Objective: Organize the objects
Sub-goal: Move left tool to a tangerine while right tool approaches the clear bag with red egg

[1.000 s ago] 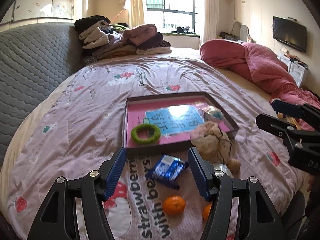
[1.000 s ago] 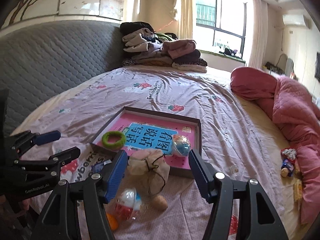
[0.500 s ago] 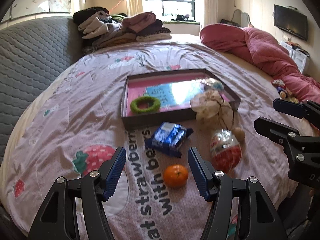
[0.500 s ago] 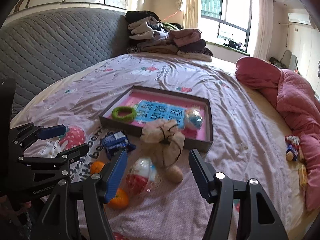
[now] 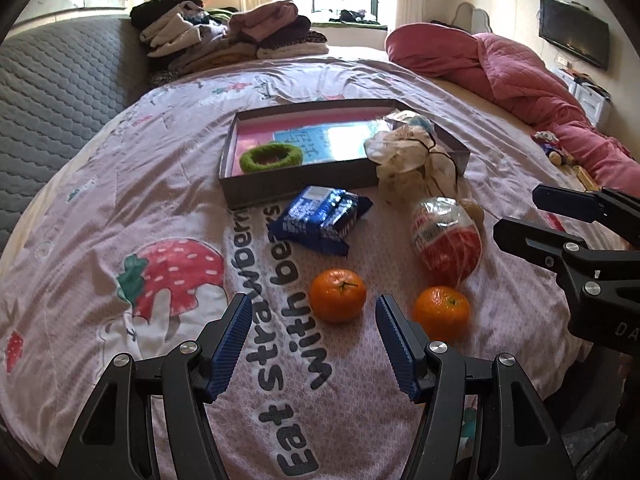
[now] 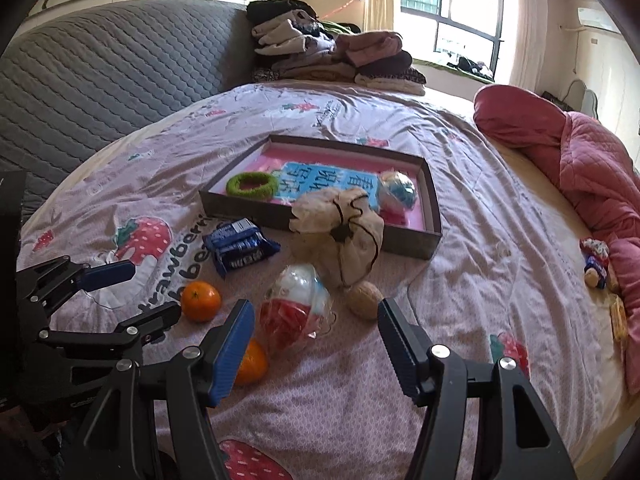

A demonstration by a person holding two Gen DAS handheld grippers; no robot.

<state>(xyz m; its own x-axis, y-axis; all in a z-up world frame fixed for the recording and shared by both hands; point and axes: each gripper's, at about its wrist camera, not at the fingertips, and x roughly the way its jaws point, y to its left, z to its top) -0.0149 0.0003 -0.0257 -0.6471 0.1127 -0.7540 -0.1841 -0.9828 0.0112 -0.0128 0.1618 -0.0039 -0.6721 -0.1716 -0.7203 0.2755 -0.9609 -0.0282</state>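
A dark tray [image 5: 296,186] [image 6: 430,200] with a pink floor holds a green ring [image 5: 271,157] [image 6: 252,186], a blue book [image 6: 332,184] and a small ball [image 6: 398,192]. In front of it on the bed lie a blue snack pack [image 5: 320,218] [image 6: 238,248], a beige cloth pouch [image 5: 412,160] [image 6: 340,236], a plastic toy egg [image 5: 446,240] [image 6: 296,306], a walnut [image 6: 364,300] and two oranges [image 5: 338,295] [image 5: 441,312] [image 6: 200,301]. My left gripper [image 5: 312,340] is open and empty just short of the oranges. My right gripper [image 6: 316,344] is open and empty near the egg.
Folded clothes [image 5: 224,40] are piled at the far edge by the grey headboard [image 6: 100,80]. A pink quilt [image 5: 520,76] lies at the right, with small toys [image 6: 596,264] beside it. The bed's near edge is just below both grippers.
Both grippers have pulled back toward the bed's near edge, away from the tray. The oranges and toy egg have come fully into view. Nothing was grasped.
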